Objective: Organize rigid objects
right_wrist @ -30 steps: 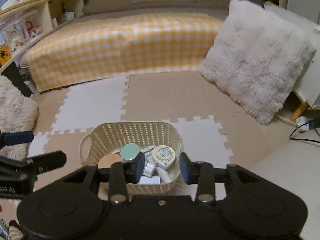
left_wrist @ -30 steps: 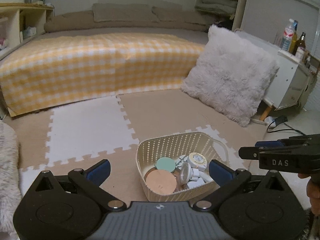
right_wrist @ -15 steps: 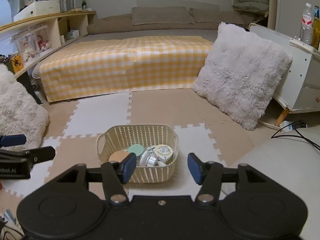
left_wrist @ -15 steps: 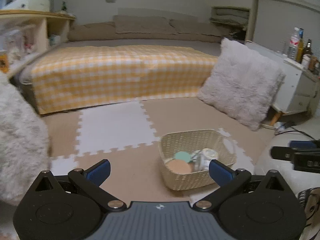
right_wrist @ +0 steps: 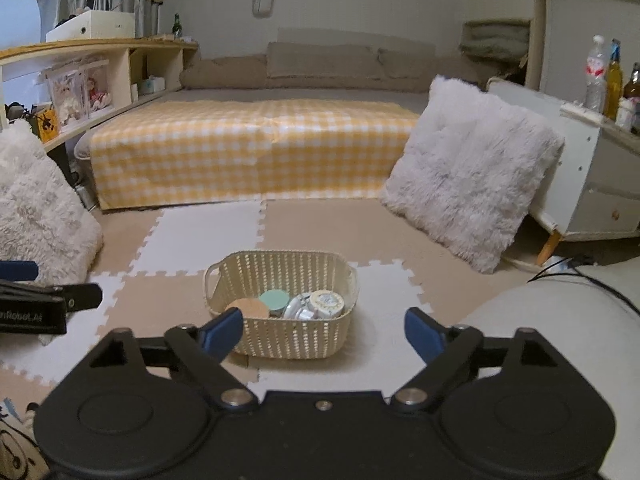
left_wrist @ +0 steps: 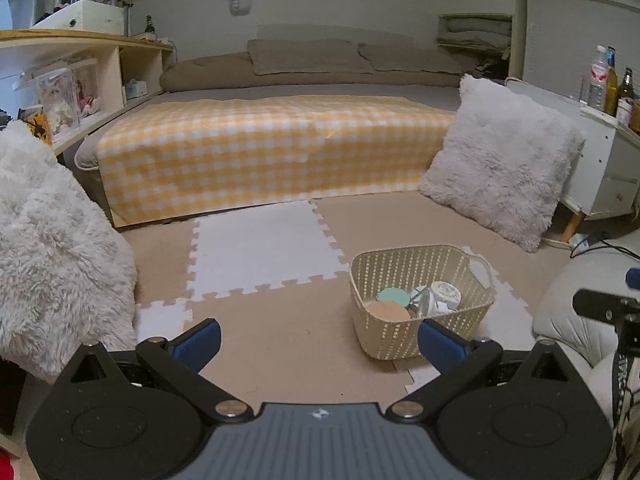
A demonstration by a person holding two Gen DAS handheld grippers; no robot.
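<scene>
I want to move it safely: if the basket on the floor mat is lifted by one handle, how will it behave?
The basket looks like stiff perforated plastic, so it should keep its shape. Its jars lie loose and may slide or rattle if it tilts. It probably feels light.

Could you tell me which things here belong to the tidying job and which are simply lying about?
Part of the job:
- basket
- round containers inside the basket
- left gripper and right gripper, both open and holding nothing

Just lying about:
- fluffy cushion
- checked bed cover
- bottles
- shelf
</scene>
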